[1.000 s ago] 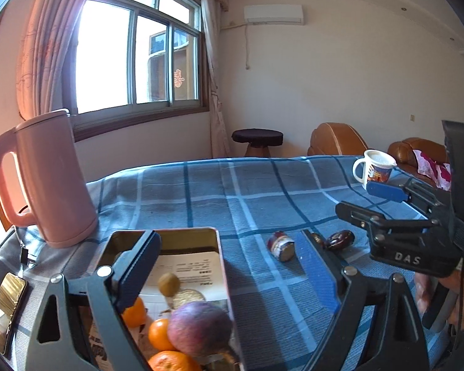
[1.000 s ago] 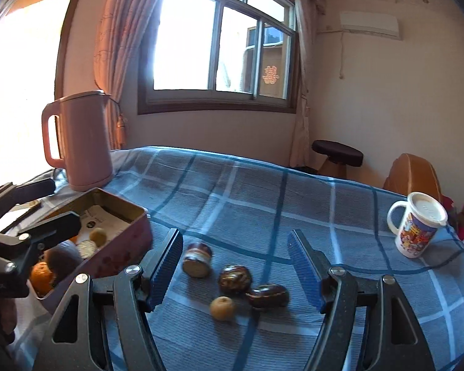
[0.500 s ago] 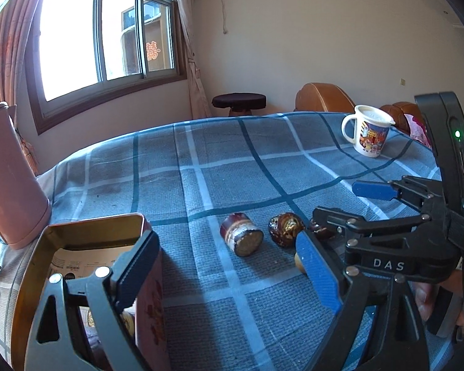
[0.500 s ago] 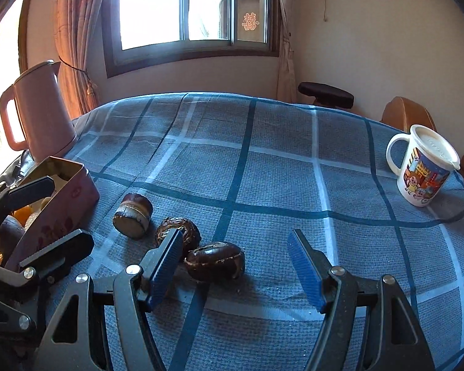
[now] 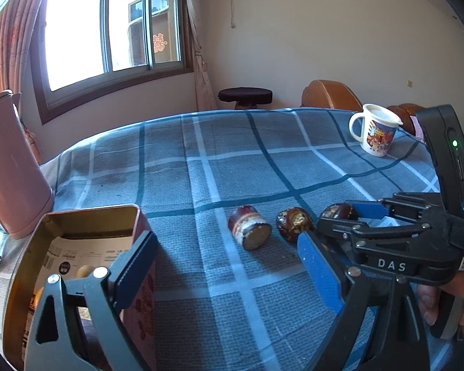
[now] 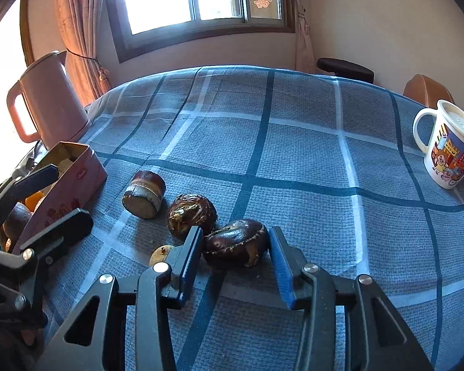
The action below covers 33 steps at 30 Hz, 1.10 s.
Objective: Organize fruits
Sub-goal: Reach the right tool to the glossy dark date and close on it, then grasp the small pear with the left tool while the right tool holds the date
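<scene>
My right gripper [image 6: 235, 247] straddles a dark brown wrinkled fruit [image 6: 235, 242] on the blue checked cloth; the jaws are open, close on both sides of it. Left of it lie a second dark fruit [image 6: 191, 213], a cut brown cylinder-shaped piece [image 6: 143, 193] and a small tan fruit [image 6: 160, 253]. A pink tin [image 6: 68, 185] at the left holds oranges and a purple fruit. My left gripper [image 5: 225, 266] is open and empty beside the tin [image 5: 86, 247]. The right gripper shows in the left wrist view [image 5: 349, 216].
A pink kettle [image 6: 48, 99] stands behind the tin at the far left. A white cartoon mug [image 6: 447, 151] stands at the right. A stool [image 5: 245, 96] and brown chairs stand beyond the table's far edge.
My right gripper has moved forward and down, and its jaws have narrowed around the dark fruit. My left gripper has swung right, away from above the tin.
</scene>
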{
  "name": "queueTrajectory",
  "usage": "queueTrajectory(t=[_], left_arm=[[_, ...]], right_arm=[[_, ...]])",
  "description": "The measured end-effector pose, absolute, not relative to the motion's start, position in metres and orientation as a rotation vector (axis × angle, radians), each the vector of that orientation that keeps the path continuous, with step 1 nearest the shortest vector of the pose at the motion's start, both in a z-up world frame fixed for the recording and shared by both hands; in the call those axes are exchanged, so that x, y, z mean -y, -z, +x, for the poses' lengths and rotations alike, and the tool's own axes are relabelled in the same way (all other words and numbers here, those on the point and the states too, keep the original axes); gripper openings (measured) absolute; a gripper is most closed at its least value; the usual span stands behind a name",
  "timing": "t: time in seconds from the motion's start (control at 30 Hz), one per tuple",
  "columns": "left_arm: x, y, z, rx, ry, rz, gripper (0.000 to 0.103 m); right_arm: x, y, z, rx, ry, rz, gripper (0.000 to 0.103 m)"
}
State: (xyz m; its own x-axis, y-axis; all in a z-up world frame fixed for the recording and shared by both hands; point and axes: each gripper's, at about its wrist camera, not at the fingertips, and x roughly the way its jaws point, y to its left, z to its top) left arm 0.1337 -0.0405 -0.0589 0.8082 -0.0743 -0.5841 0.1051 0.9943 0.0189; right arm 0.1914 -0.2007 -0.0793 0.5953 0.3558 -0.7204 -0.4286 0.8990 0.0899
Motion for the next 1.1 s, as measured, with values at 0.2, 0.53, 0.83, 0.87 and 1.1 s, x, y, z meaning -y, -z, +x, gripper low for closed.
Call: queueTrajectory(t=[0.2, 0.53, 0.83, 0.87, 1.1], left_arm=[[0.061, 0.065, 0.141, -0.674, 0.182, 0.026, 0.089], [0.086, 0.076, 0.156, -0.768, 0.268, 0.037, 0.071], [0.097, 0.088, 0.169, -0.866, 0.352, 0.03, 0.032], [0.097, 0.088, 0.169, -0.867, 0.355, 0.028, 0.029], [0.094, 0.081, 0.16, -0.815, 0.354, 0.027, 0.028]], right_arm=[[0.217, 0.071, 0.184, -0.76, -0.409, -0.043, 0.046], [0.243, 0.058, 0.173, -0.668, -0.319, 0.04, 0.046], [0.239, 0.059, 0.173, -0.667, -0.325, 0.023, 0.046], [0.239, 0.059, 0.173, -0.666, -0.326, 0.023, 0.046], [0.24, 0.055, 0.167, -0.626, -0.34, 0.026, 0.046]])
